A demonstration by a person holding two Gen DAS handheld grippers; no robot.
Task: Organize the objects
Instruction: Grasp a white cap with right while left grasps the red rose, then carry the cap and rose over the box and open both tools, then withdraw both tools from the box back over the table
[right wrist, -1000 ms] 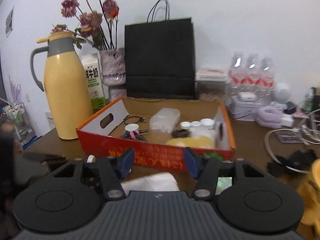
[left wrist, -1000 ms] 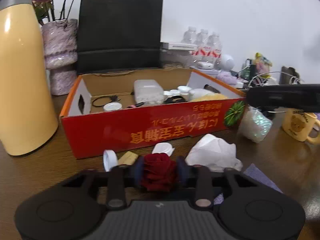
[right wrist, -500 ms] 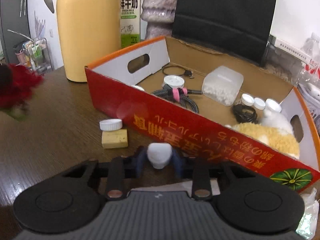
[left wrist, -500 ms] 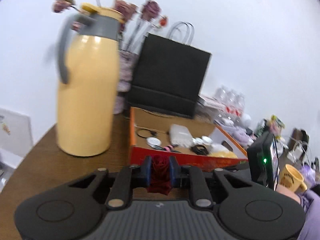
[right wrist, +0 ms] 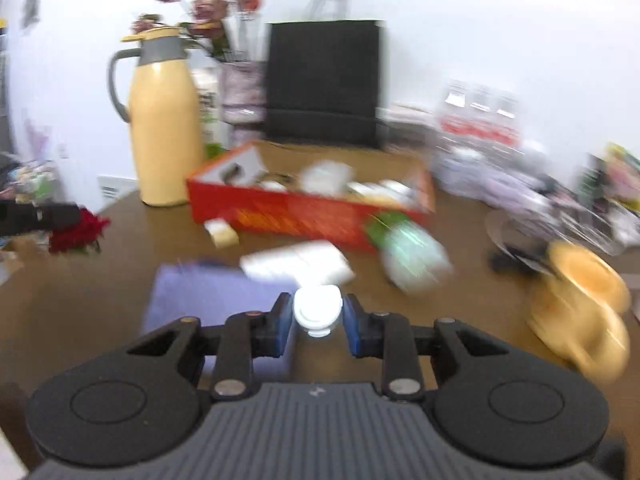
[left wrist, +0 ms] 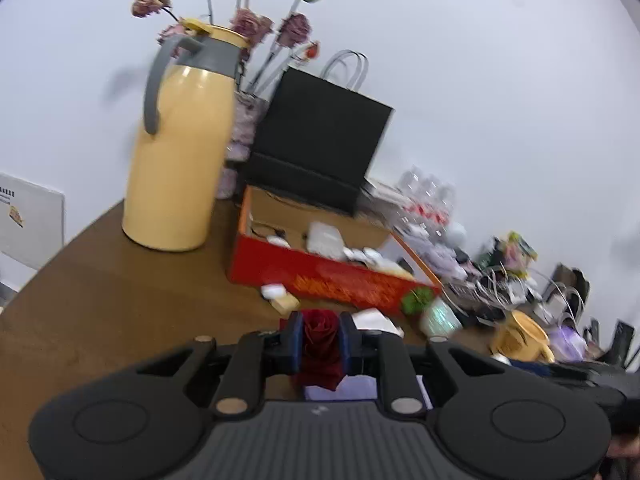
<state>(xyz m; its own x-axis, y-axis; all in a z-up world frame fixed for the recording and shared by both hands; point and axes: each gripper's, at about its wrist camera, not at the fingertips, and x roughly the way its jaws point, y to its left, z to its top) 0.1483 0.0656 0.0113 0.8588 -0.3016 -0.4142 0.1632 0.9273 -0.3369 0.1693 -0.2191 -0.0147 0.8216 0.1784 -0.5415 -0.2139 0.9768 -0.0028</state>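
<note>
Bright, even room light, pretty soft shadows. Right wrist view's badly motion-smeared, left only on its right side; fisheye bends edges.

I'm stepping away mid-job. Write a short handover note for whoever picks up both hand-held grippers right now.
Left hand-held gripper: shut on the red rose, held above the table.
Right hand-held gripper: shut on a small white bottle, also off the table.
The red box sits beside the yellow jug and already holds several small items.
Loose in front of the box: a white cap, a tan block, white tissue, a shiny green-white packet and a purple cloth.
Left to do: probably place both held items, then clear the loose ones.
</note>
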